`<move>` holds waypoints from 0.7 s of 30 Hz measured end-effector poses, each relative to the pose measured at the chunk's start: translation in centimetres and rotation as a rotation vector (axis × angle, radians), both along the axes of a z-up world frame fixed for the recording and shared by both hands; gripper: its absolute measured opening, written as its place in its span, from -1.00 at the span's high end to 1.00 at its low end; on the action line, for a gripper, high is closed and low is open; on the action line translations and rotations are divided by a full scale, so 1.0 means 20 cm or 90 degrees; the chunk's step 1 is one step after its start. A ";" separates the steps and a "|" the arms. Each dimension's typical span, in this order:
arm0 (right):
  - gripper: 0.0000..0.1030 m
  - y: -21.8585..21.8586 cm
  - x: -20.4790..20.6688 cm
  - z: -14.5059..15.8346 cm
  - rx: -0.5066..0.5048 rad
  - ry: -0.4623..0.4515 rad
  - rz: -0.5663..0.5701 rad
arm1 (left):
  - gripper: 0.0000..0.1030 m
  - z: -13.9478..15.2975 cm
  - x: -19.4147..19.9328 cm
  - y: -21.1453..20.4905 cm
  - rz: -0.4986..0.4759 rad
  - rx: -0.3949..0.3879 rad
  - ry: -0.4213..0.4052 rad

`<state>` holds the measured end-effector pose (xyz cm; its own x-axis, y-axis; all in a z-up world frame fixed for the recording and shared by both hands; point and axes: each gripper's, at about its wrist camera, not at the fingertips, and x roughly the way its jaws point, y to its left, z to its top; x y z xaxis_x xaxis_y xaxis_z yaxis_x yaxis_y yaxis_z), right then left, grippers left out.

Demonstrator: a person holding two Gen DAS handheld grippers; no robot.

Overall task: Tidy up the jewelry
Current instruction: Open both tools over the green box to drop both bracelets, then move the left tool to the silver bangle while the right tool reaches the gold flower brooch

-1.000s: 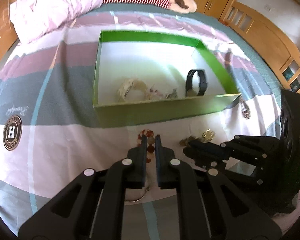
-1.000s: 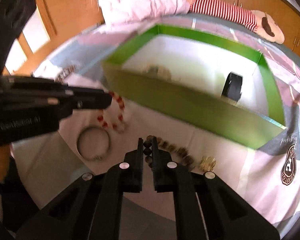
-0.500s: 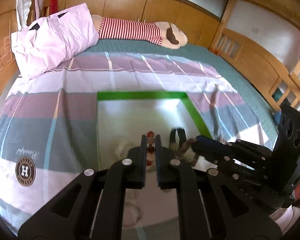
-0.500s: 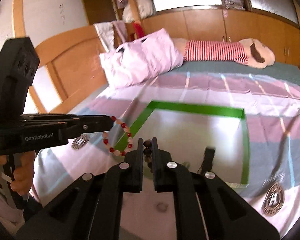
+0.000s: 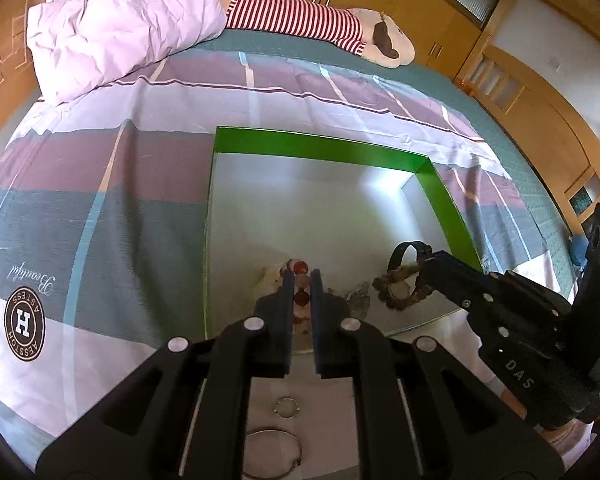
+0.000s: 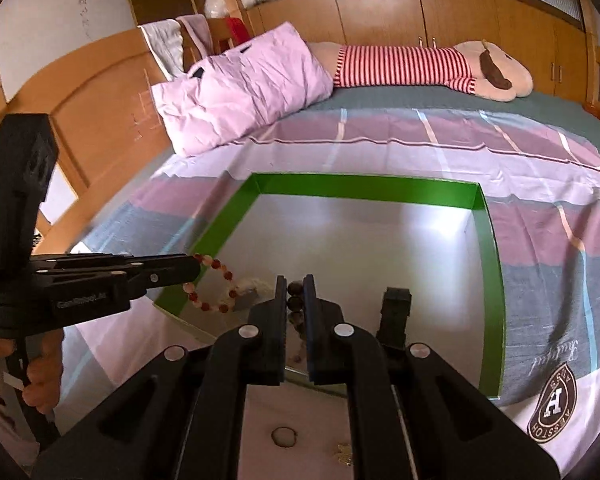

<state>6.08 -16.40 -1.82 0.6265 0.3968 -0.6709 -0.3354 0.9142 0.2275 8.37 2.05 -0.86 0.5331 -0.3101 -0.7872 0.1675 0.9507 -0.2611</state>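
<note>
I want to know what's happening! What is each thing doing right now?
Left gripper: shut on red bead bracelet.
Right gripper: shut on brown bead bracelet.
Green box: open, no lid.
Black watch: inside box.
Silver bangle: lying on bedsheet.

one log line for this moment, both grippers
left gripper: red bracelet | right gripper: brown bracelet | both above green box
</note>
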 end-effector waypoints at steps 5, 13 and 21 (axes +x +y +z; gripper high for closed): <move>0.10 -0.04 -0.02 0.03 0.047 0.017 0.007 | 0.70 0.00 -0.01 0.00 -0.006 -0.011 0.003; 0.04 -0.06 -0.23 -0.05 -0.049 0.098 0.050 | 0.14 -0.06 -0.23 0.07 -0.005 0.002 0.047; -0.05 -0.06 -0.26 -0.32 -0.175 0.185 0.014 | -0.07 -0.30 -0.41 0.13 0.023 0.051 0.156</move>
